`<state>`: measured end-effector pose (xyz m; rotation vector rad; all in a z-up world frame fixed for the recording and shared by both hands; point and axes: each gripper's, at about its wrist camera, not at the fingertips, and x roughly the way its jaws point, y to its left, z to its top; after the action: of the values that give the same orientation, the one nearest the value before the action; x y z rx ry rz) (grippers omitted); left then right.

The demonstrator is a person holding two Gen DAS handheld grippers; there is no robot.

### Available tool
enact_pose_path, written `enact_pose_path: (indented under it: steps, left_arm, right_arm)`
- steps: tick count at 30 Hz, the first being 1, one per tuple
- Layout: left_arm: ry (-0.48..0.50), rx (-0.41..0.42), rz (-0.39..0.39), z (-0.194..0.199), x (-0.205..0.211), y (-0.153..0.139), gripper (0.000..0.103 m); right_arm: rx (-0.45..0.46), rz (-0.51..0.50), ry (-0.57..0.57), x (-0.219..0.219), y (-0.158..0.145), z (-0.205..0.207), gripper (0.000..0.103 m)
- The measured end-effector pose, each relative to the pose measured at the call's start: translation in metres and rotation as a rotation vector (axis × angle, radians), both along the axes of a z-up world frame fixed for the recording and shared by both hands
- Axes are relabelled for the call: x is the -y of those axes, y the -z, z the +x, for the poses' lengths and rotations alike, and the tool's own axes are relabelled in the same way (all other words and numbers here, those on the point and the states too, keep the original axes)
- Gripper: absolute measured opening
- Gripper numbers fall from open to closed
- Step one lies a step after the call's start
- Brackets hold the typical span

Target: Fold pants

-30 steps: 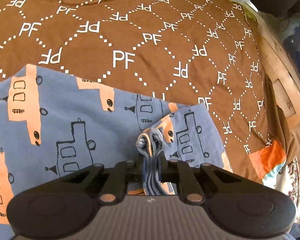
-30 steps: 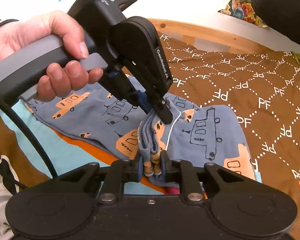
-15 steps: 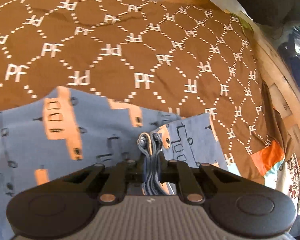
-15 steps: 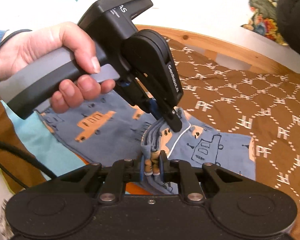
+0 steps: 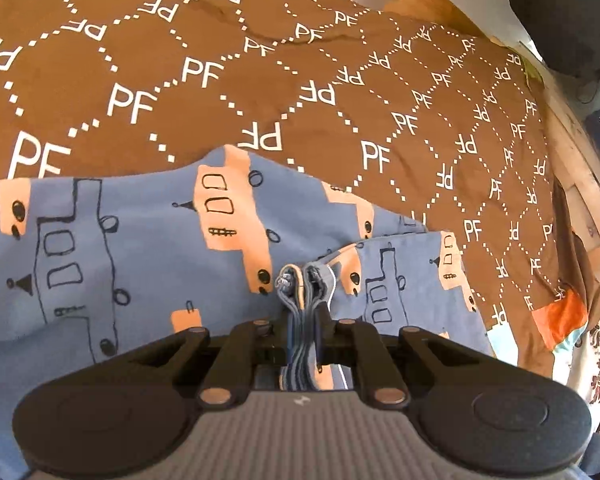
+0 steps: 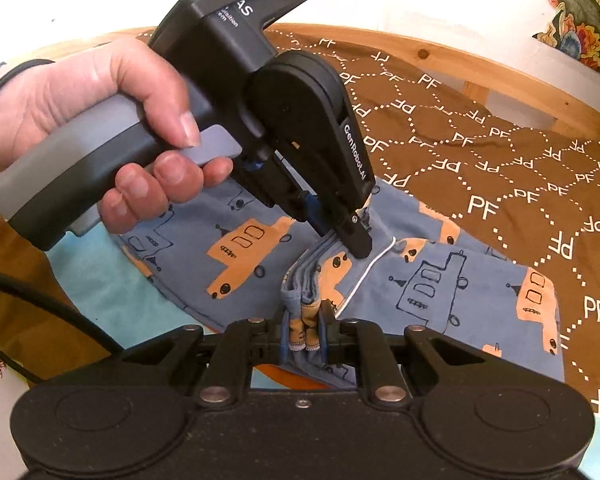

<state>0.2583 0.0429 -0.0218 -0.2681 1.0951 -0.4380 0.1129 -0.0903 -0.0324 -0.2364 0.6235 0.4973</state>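
Observation:
The pants (image 5: 140,248) are blue with orange and outlined boat prints. They lie on a brown bedspread with white PF letters (image 5: 260,80). My left gripper (image 5: 304,320) is shut on a bunched, layered edge of the pants. It also shows in the right wrist view (image 6: 358,236), held by a hand, pinching the same fold. My right gripper (image 6: 304,332) is shut on the pants' edge (image 6: 440,288) a short way from the left one. A white drawstring (image 6: 364,276) runs between the two grips.
A wooden bed frame (image 6: 500,76) runs along the far side and also shows in the left wrist view (image 5: 580,184). A turquoise and orange cloth (image 6: 100,276) lies under the pants. A black cable (image 6: 60,312) trails at left.
Both grippers have lifted and carried the pinched edge of the pants farther over the bedspread. More of the pants now fills the left wrist view. Both grips are unchanged.

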Motion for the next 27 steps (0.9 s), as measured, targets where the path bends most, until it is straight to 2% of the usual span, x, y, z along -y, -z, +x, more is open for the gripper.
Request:
enact_pose_path:
  steps: [2,5,6,9,11,12,13,14,15,16,17,19,21,24,27]
  left_arm:
    - [0.001,0.000,0.002,0.000,-0.001,0.001,0.012]
    - [-0.010,-0.002,0.018,0.000,-0.003,0.002,0.021]
    - [-0.017,0.001,0.025,-0.001,-0.003,0.001,0.027]
    - [-0.028,0.013,0.043,-0.006,-0.006,-0.003,0.034]
    - [-0.048,0.039,0.073,-0.013,-0.008,-0.010,0.049]
    - [-0.064,0.070,0.089,-0.017,-0.008,-0.015,0.068]
    - [-0.085,0.109,0.108,-0.022,-0.008,-0.019,0.082]
    - [-0.110,0.158,0.134,-0.028,-0.007,-0.024,0.086]
    - [-0.124,0.198,0.158,-0.032,-0.005,-0.027,0.088]
    - [-0.126,0.239,0.183,-0.038,0.000,-0.030,0.089]
    - [-0.127,0.275,0.198,-0.043,0.006,-0.031,0.092]
    - [-0.161,0.326,0.218,-0.050,0.018,-0.028,0.102]
    - [-0.204,0.344,0.248,-0.051,0.031,-0.021,0.102]
    - [-0.223,0.344,0.341,-0.044,0.046,-0.010,0.102]
    - [-0.225,0.345,0.423,-0.037,0.047,0.002,0.102]
  right_arm:
    - [-0.006,-0.001,0.004,-0.002,0.002,0.001,0.015]
    - [-0.011,-0.018,-0.001,-0.004,0.006,0.002,0.016]
    - [-0.012,-0.022,-0.006,-0.004,0.007,0.001,0.018]
    - [-0.011,-0.005,-0.015,0.001,0.004,-0.003,0.032]
    - [-0.003,0.002,-0.033,0.009,-0.001,-0.009,0.038]
    - [0.005,-0.003,-0.043,0.014,-0.005,-0.013,0.042]
    - [0.025,-0.010,-0.050,0.022,-0.009,-0.019,0.054]
    - [0.057,-0.019,-0.043,0.030,-0.014,-0.025,0.067]
    - [0.109,-0.039,-0.015,0.042,-0.018,-0.030,0.076]
    - [0.158,-0.070,0.025,0.054,-0.021,-0.031,0.092]
    - [0.207,-0.109,0.075,0.065,-0.023,-0.029,0.102]
    - [0.291,-0.176,0.176,0.084,-0.023,-0.017,0.102]
    - [0.302,-0.229,0.251,0.101,-0.022,0.003,0.102]
    - [0.298,-0.165,0.318,0.125,-0.025,0.034,0.102]
    - [0.268,-0.109,0.257,0.122,-0.021,0.064,0.102]
